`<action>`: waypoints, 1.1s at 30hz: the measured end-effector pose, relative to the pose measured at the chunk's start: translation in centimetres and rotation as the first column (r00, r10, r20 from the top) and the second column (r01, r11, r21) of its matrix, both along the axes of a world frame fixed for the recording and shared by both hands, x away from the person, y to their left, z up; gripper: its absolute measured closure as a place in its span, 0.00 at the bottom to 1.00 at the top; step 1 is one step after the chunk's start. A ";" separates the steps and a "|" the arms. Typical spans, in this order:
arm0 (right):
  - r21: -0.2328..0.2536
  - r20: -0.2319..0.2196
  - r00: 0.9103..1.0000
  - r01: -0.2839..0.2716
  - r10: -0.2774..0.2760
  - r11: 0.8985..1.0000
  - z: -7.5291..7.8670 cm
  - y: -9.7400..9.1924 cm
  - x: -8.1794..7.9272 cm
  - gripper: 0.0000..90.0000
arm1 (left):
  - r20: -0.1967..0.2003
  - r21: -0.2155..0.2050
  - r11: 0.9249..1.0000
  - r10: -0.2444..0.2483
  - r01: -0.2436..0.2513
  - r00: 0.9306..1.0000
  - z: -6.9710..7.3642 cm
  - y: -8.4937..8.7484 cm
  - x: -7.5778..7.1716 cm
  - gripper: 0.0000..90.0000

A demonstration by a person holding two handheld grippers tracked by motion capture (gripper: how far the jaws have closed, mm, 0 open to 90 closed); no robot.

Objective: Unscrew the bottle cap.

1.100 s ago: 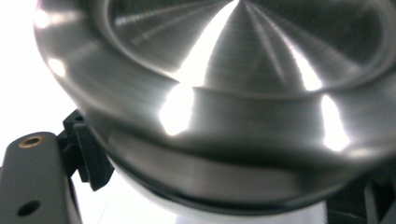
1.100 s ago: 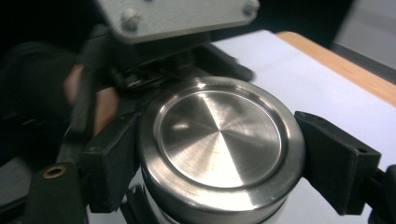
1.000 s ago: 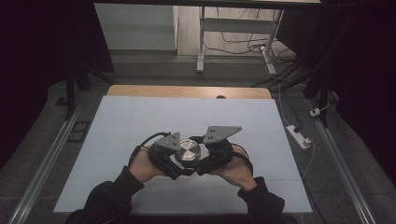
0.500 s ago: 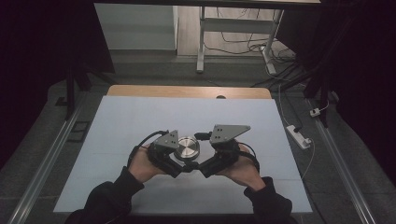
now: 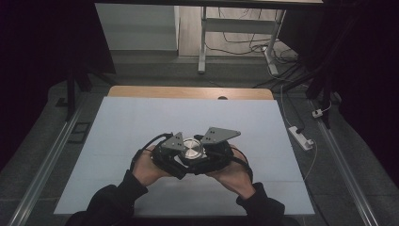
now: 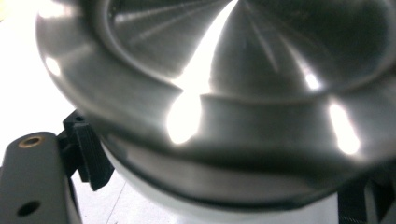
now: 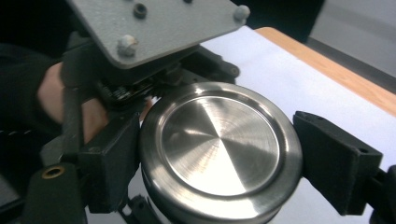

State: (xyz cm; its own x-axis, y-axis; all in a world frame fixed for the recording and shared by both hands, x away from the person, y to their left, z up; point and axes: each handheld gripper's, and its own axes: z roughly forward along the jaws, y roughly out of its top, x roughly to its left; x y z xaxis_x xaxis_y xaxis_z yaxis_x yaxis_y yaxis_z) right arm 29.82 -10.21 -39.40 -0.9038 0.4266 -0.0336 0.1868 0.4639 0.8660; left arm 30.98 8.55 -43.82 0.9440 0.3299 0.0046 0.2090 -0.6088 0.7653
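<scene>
- The round steel tin [image 5: 192,149] sits near the middle of the table [image 5: 117,122], toward the front edge, between both grippers.
- The left gripper [image 5: 175,157] is clamped on the tin's body.
- The right gripper [image 7: 219,158] has just closed its jaws on the lid rim.
- The tin is probably rigid, smooth and slippery; grip the side wall squarely.

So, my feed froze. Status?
Left tool shut on steel lidded tin. Right tool clamped on its lid. Nothing in the way.
</scene>
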 end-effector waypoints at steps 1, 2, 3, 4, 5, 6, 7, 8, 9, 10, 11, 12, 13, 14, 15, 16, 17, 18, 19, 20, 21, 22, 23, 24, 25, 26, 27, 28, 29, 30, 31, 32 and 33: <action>0.007 -0.012 1.000 -0.015 0.015 1.000 0.1 -0.1 0.0 0.21 | 0.002 0.005 1.000 -0.017 0.017 1.000 0.0 0.1 0.0 0.17; 0.007 -0.012 1.000 -0.015 0.015 1.000 0.1 -0.1 0.0 0.21 | 0.002 0.005 1.000 -0.017 0.017 1.000 0.0 0.1 0.0 0.17; 0.022 -0.028 0.999 -0.027 0.027 0.999 0.2 -0.3 0.1 0.22 | -0.005 -0.006 0.999 -0.035 0.035 0.999 0.0 0.2 0.1 0.17; 0.036 -0.050 0.996 -0.076 0.077 0.996 0.2 -0.7 0.4 0.22 | -0.015 -0.012 0.997 -0.081 0.081 0.997 0.0 0.3 0.1 0.17; 0.039 -0.057 0.994 -0.091 0.093 0.995 0.2 -0.8 0.4 0.22 | -0.014 -0.014 0.996 -0.094 0.093 0.996 0.0 0.3 0.0 0.17; 0.041 -0.061 0.992 -0.106 0.108 0.994 0.2 -0.9 0.5 0.22 | -0.019 -0.015 0.995 -0.099 0.099 0.995 0.0 0.3 0.0 0.17; 0.039 -0.061 0.991 -0.116 0.118 0.992 0.2 -0.9 0.5 0.22 | -0.019 -0.015 0.995 -0.099 0.099 0.995 0.0 0.3 0.0 0.17; 0.036 -0.056 0.990 -0.128 0.129 0.991 0.2 -0.9 0.4 0.22 | -0.021 -0.018 0.994 -0.109 0.109 0.994 0.0 0.3 0.0 0.17; 0.038 -0.057 0.988 -0.140 0.142 0.989 0.2 -0.9 0.5 0.22 | -0.023 -0.021 0.992 -0.124 0.123 0.992 0.0 0.3 0.0 0.17; 0.038 -0.057 0.988 -0.140 0.142 0.989 0.2 -0.9 0.5 0.22 | -0.027 -0.029 0.991 -0.134 0.134 0.991 -0.1 0.4 0.0 0.17; 0.048 -0.065 0.986 -0.152 0.154 0.987 0.3 -1.0 0.5 0.22 | -0.032 -0.035 0.989 -0.142 0.141 0.989 0.0 0.5 0.1 0.17; 0.050 -0.063 0.985 -0.158 0.161 0.986 0.3 -1.1 0.5 0.22 | -0.035 -0.040 0.987 -0.160 0.159 0.986 0.0 0.5 0.1 0.17; 0.052 -0.056 0.983 -0.171 0.173 0.984 0.3 -1.1 0.5 0.22 | -0.035 -0.040 0.987 -0.160 0.159 0.986 0.0 0.5 0.1 0.17; 0.052 -0.052 0.981 -0.187 0.190 0.981 0.3 -1.1 0.5 0.22 | -0.034 -0.043 0.984 -0.176 0.174 0.984 0.0 0.6 0.0 0.17; 0.056 -0.052 0.977 -0.205 0.208 0.977 0.4 -1.2 0.4 0.22 | -0.033 -0.058 0.975 -0.218 0.216 0.975 0.0 0.8 0.0 0.17; 0.066 -0.053 0.972 -0.225 0.229 0.972 0.4 -1.2 0.4 0.22 | -0.033 -0.058 0.975 -0.218 0.216 0.975 0.0 0.8 0.0 0.17; 0.066 -0.053 0.972 -0.225 0.229 0.972 0.4 -1.2 0.4 0.22 | -0.033 -0.065 0.969 -0.241 0.238 0.970 0.0 0.8 -0.1 0.17; 0.092 -0.063 0.963 -0.255 0.261 0.963 0.5 -1.4 0.4 0.22 | -0.031 -0.080 0.960 -0.272 0.269 0.962 0.0 0.9 -0.2 0.17; 0.102 -0.063 0.959 -0.269 0.276 0.958 0.5 -1.4 0.4 0.22 | -0.030 -0.077 0.957 -0.283 0.280 0.959 0.1 0.9 -0.2 0.17; 0.109 -0.065 0.956 -0.280 0.288 0.954 0.5 -1.5 0.5 0.22 | -0.030 -0.077 0.957 -0.283 0.280 0.959 0.1 0.9 -0.2 0.17; 0.115 -0.069 0.954 -0.284 0.293 0.952 0.5 -1.5 0.5 0.22 | -0.027 -0.076 0.956 -0.288 0.285 0.957 0.2 0.9 -0.2 0.17; 0.117 -0.073 0.953 -0.285 0.294 0.951 0.5 -1.6 0.5 0.22 | -0.027 -0.071 0.956 -0.286 0.283 0.958 0.2 0.9 -0.2 0.17; 0.117 -0.071 0.953 -0.284 0.294 0.952 0.4 -1.6 0.6 0.22 | -0.027 -0.071 0.956 -0.286 0.283 0.958 0.2 0.9 -0.2 0.17; 0.118 -0.070 0.953 -0.284 0.294 0.951 0.4 -1.6 0.6 0.22 | -0.028 -0.067 0.959 -0.279 0.276 0.960 0.1 0.9 -0.1 0.17; 0.120 -0.072 0.954 -0.282 0.291 0.952 0.4 -1.6 0.6 0.22 | -0.028 -0.067 0.959 -0.279 0.276 0.960 0.1 0.9 -0.1 0.17; 0.120 -0.072 0.954 -0.282 0.291 0.952 0.4 -1.6 0.6 0.22 | -0.030 -0.064 0.961 -0.271 0.269 0.962 0.0 0.9 -0.1 0.17; 0.124 -0.069 0.956 -0.276 0.286 0.953 0.4 -1.8 0.7 0.22 | -0.032 -0.050 0.964 -0.263 0.261 0.964 -0.1 0.9 0.0 0.17; 0.124 -0.069 0.956 -0.276 0.286 0.953 0.4 -1.8 0.7 0.22 | -0.032 -0.050 0.964 -0.263 0.261 0.964 -0.1 0.9 0.0 0.17; 0.125 -0.066 0.957 -0.273 0.283 0.954 0.4 -1.8 0.8 0.22 | -0.032 -0.047 0.965 -0.258 0.257 0.965 -0.2 0.8 0.0 0.17; 0.125 -0.066 0.957 -0.273 0.283 0.954 0.4 -1.8 0.8 0.22 | -0.033 -0.044 0.966 -0.256 0.254 0.966 -0.3 0.8 0.0 0.17; 0.127 -0.064 0.957 -0.274 0.284 0.953 0.5 -1.8 0.8 0.22 | -0.034 -0.042 0.968 -0.250 0.249 0.968 -0.4 0.8 0.0 0.17; 0.127 -0.062 0.958 -0.270 0.279 0.954 0.6 -1.9 0.7 0.22 | -0.035 -0.042 0.970 -0.243 0.241 0.969 -0.4 0.8 0.1 0.17; 0.126 -0.060 0.959 -0.269 0.278 0.955 0.6 -2.0 0.7 0.22 | -0.035 -0.044 0.971 -0.237 0.236 0.971 -0.4 0.9 0.1 0.17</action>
